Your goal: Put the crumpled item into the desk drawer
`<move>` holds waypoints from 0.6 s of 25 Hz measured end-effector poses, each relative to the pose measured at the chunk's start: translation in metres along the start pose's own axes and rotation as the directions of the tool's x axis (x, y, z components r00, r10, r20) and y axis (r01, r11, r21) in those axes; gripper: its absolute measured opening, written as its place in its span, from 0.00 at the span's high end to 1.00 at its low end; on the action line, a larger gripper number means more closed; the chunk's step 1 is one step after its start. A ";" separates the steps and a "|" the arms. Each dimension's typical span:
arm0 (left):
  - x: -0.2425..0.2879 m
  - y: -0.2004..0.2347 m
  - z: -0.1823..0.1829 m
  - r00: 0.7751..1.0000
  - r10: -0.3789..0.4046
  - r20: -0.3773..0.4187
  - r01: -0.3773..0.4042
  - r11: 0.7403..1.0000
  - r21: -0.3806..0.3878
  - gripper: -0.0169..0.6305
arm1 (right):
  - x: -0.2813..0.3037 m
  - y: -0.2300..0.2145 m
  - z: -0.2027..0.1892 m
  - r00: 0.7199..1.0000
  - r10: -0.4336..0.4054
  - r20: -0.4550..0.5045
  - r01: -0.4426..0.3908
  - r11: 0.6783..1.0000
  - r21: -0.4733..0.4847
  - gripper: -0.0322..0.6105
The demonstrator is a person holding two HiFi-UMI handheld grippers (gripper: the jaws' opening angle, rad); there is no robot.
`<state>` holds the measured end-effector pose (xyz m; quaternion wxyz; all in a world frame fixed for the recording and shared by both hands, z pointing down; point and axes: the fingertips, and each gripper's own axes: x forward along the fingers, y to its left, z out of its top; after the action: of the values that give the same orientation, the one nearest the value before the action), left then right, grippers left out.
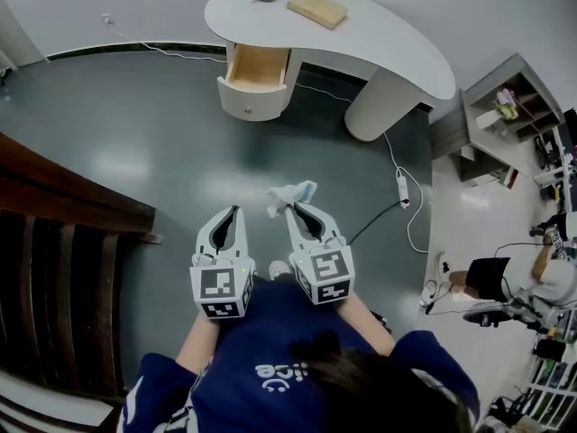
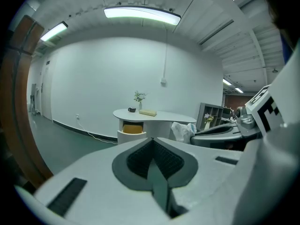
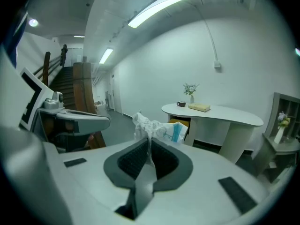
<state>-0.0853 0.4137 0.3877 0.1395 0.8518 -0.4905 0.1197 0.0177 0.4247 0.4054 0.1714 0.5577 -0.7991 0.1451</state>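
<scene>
While the crumpled item [image 1: 290,194] is pinched by only one edge at the very tips of the right gripper [image 1: 293,207], most of the wad hangs free beyond the jaws. A slack grip or a quick swing on the way to the desk [image 1: 379,34] could let it slip out and drop to the floor [image 1: 135,152]. The drawer [image 1: 257,69] stands pulled out at the left end of the desk, far from both grippers across open floor, so the whole carry is yet to be done. A loose, springy wad may catch on the drawer front or hang over its rim if released too early or too high. A cable [image 1: 374,219] and a power strip [image 1: 403,188] lie on the floor to the right, near the desk leg, so an approach drifting right risks a snag or a trip. Both grippers are held side by side close in front of the person's body, pointing toward the desk and tilted slightly downward. The right jaws stand nearly together, clamped on the item. The left gripper [image 1: 236,210] sits just to the left of the right one, its jaws closed on each other with nothing between them, and it appears clear of the wad.
</scene>
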 end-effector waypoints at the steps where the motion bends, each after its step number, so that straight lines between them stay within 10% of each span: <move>1: 0.001 0.004 0.000 1.000 -0.006 0.003 0.006 1.000 -0.002 0.97 | 0.002 0.002 0.001 1.000 -0.006 0.000 0.006 1.000 -0.008 0.90; 15: 0.022 0.032 0.002 0.999 -0.036 0.000 0.036 0.999 0.013 0.97 | 0.028 -0.006 0.000 0.997 -0.070 0.006 0.070 0.997 0.036 0.90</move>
<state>-0.1021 0.3797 0.3968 0.1361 0.8613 -0.4745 0.1200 0.0144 0.3990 0.4182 0.1637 0.5890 -0.7768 0.1512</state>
